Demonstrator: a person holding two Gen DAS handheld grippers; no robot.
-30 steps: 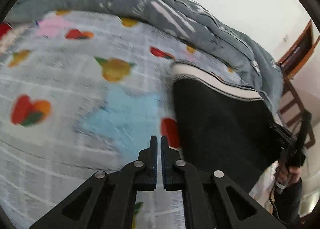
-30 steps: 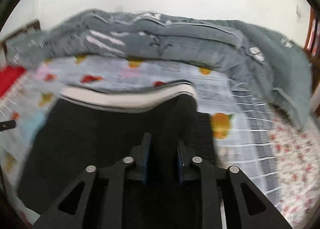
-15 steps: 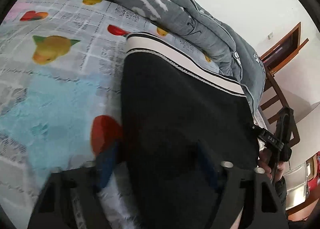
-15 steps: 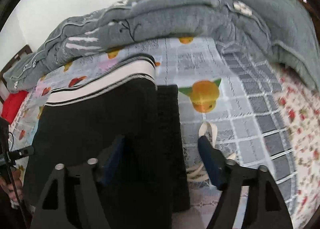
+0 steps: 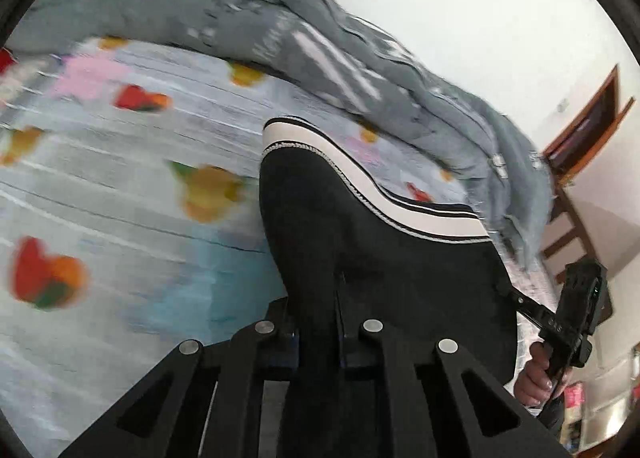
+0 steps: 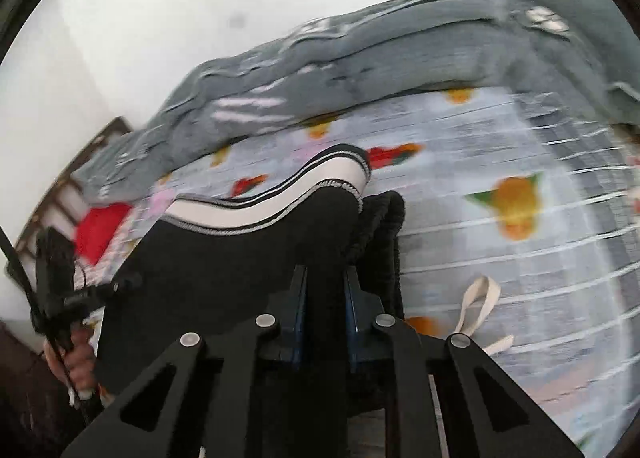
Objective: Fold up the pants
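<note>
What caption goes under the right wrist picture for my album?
Right gripper shut on black pants with a white striped waistband, above a fruit-print bedsheet.

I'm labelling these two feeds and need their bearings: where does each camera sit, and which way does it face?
Left wrist view: on the left gripper, looking down along its fingers at the black pants; the right hand shows.
Right wrist view: on the right gripper, facing the same pants; the left hand shows.
Shared: the pants, fruit-print sheet and grey quilt.
</note>
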